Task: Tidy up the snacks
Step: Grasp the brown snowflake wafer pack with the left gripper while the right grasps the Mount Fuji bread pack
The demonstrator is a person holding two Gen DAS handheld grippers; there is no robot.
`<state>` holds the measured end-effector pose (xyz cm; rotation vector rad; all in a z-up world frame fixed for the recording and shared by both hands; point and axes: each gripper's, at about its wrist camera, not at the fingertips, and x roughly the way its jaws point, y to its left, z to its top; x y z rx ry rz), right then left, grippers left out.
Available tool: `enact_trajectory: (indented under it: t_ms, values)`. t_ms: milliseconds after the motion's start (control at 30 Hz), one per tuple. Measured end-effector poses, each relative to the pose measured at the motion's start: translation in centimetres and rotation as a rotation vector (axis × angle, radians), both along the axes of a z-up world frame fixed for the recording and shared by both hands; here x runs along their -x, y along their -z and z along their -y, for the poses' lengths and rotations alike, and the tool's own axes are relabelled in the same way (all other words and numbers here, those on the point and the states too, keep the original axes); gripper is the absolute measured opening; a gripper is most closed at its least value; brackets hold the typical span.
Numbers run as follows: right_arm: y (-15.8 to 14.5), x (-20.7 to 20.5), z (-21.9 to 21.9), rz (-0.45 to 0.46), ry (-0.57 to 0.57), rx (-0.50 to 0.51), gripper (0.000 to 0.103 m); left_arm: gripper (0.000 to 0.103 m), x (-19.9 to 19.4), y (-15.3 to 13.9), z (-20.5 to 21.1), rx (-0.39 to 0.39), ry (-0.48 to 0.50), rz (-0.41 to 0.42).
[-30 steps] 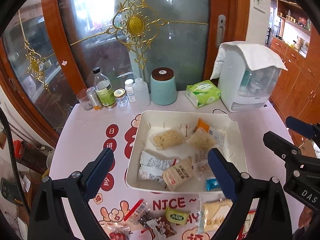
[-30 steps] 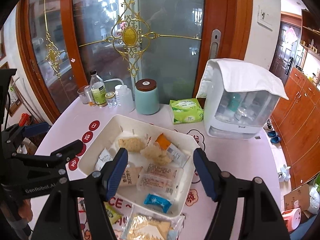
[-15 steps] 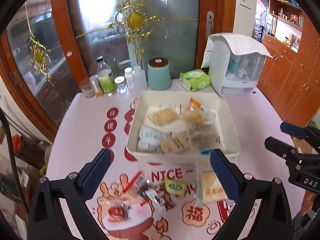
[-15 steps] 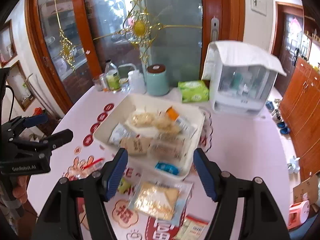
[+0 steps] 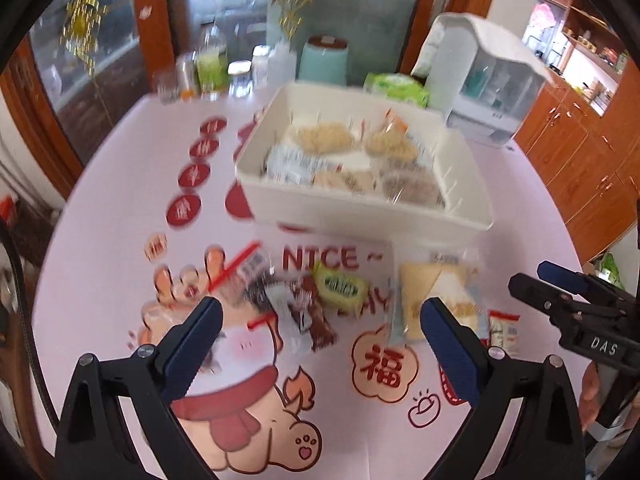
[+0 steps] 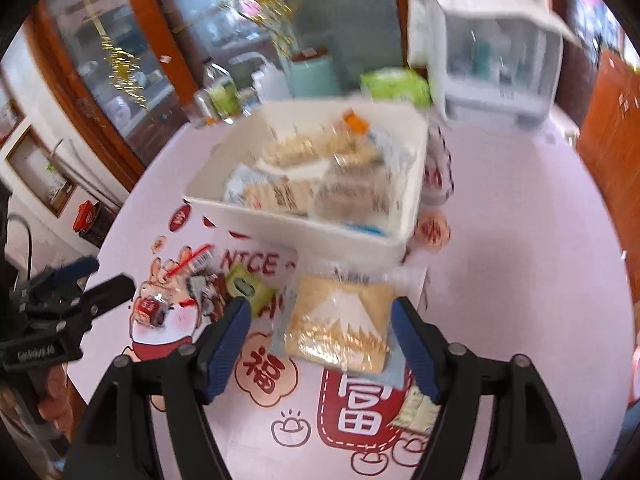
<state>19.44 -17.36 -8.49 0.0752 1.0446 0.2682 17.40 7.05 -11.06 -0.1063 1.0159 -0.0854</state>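
A white bin [image 5: 360,208] [image 6: 320,236] holds several wrapped snacks. Loose snacks lie on the printed table in front of it: a large clear bag of yellow crackers [image 6: 340,326] [image 5: 436,300], a green packet [image 5: 340,286] [image 6: 244,284], a brown bar [image 5: 316,318] and a small red packet [image 6: 148,306]. My left gripper [image 5: 318,338] is open and empty, low over the brown bar and green packet. My right gripper [image 6: 320,342] is open and empty, with its fingers on either side of the cracker bag, just above it.
Behind the bin stand a teal jar [image 5: 322,60], bottles [image 5: 212,64], a green tissue pack [image 5: 396,88] and a white covered appliance [image 5: 488,76]. A small white packet [image 6: 416,410] lies near the right gripper. The table edge curves away on both sides.
Both grippers have dropped and pulled back from above the bin to low over the loose snacks in front of it. Both stayed open.
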Motion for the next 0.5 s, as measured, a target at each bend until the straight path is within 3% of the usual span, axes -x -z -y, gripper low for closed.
enact_trajectory:
  t_ms: [200, 500]
  values:
    - [4.7, -1.0, -0.4, -0.044, 0.05, 0.013, 0.099, 0.099, -1.2, 6.6, -1.6, 0.026, -0.086, -0.105]
    - [11.3, -3.4, -2.4, -0.106, 0.082, 0.082, 0.103, 0.095, -3.6, 13.6, -2.1, 0.034, -0.157, -0.209]
